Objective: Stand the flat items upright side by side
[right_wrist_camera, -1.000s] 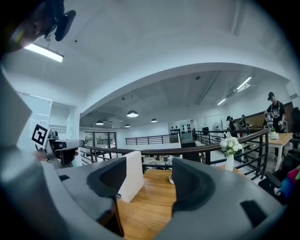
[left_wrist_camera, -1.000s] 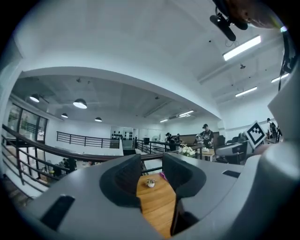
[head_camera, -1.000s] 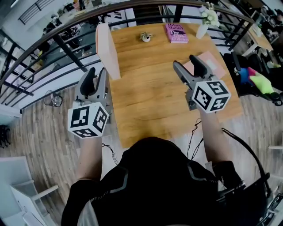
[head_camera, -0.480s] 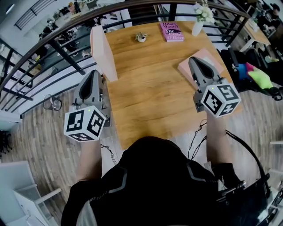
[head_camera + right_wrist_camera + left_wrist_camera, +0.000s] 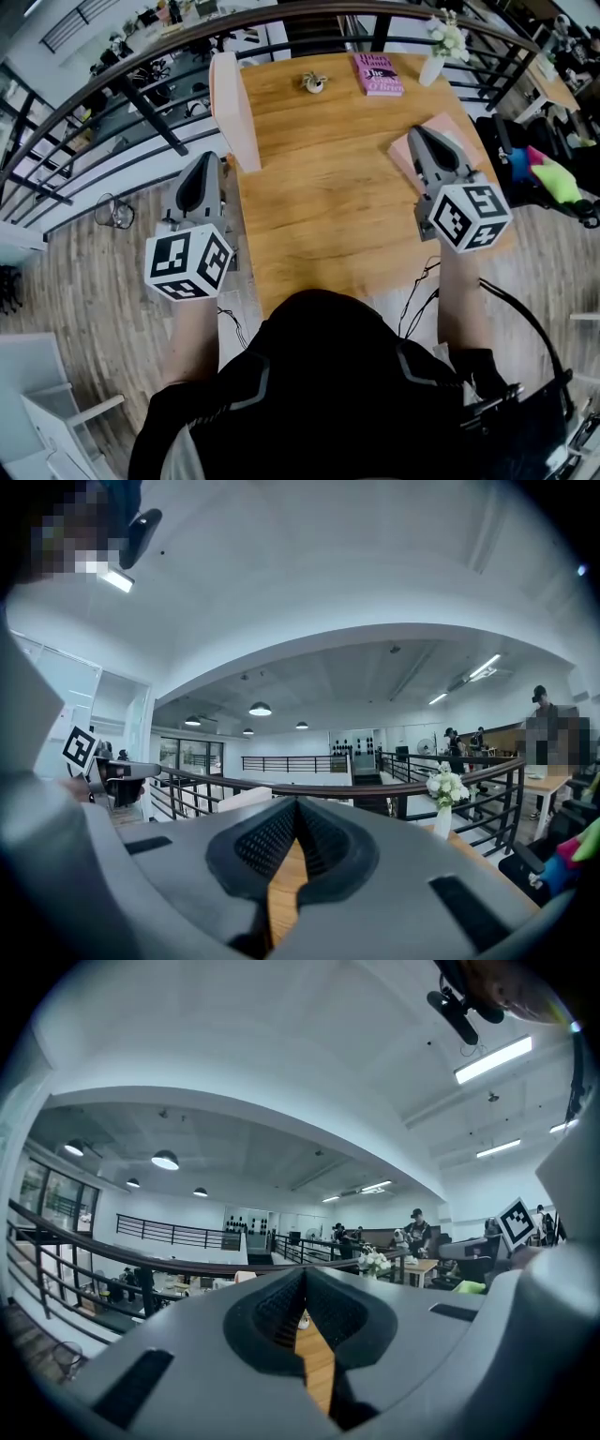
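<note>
Jaws of left gripper (image 5: 203, 161) and right gripper (image 5: 422, 134) are clenched empty; reopen right, pinch flat pale-pink board (image 5: 452, 127) by its edge, tilt upright beside standing pale-pink panel (image 5: 232, 112).

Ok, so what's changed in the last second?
Both the left gripper and the right gripper have closed their jaws, from apart to together, with nothing between them. Neither hand shifted noticeably. The upright board, the pink book and the flat pink item on the table stayed where they were.
</note>
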A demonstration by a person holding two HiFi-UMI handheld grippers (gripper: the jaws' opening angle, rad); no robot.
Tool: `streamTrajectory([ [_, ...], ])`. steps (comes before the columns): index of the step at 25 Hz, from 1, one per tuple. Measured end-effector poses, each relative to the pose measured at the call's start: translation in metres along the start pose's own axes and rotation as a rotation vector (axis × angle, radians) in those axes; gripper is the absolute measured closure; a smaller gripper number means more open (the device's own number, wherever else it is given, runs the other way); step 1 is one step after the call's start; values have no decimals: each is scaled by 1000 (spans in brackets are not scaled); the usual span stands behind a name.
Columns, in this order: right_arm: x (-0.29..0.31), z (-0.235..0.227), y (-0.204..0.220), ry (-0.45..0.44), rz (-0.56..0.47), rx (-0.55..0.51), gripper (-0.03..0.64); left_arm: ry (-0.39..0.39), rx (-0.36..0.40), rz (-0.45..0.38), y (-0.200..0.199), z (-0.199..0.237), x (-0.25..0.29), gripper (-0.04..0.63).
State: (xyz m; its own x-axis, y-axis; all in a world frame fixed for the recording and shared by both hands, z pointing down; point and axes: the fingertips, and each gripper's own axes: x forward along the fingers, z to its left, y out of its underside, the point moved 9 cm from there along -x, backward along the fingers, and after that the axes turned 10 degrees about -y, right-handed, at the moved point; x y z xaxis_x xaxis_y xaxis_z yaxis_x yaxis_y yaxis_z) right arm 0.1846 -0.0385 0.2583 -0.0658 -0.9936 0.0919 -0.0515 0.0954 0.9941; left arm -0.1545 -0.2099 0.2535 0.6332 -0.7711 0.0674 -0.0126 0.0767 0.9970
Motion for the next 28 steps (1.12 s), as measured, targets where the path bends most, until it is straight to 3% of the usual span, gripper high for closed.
streamTrajectory([
  [8, -2, 4, -4, 51, -1, 10, 607, 48, 8, 2, 3, -1, 6, 566],
  [15, -50, -27, 12, 219, 24, 38, 606, 196, 7, 27, 30, -39, 36, 566],
  [21, -99, -109, 39, 293, 61, 58, 606, 252, 70, 61, 47, -116, 59, 566],
  [28, -131, -228, 65, 192, 129, 32, 606, 189, 75, 142, 67, -228, 94, 565],
])
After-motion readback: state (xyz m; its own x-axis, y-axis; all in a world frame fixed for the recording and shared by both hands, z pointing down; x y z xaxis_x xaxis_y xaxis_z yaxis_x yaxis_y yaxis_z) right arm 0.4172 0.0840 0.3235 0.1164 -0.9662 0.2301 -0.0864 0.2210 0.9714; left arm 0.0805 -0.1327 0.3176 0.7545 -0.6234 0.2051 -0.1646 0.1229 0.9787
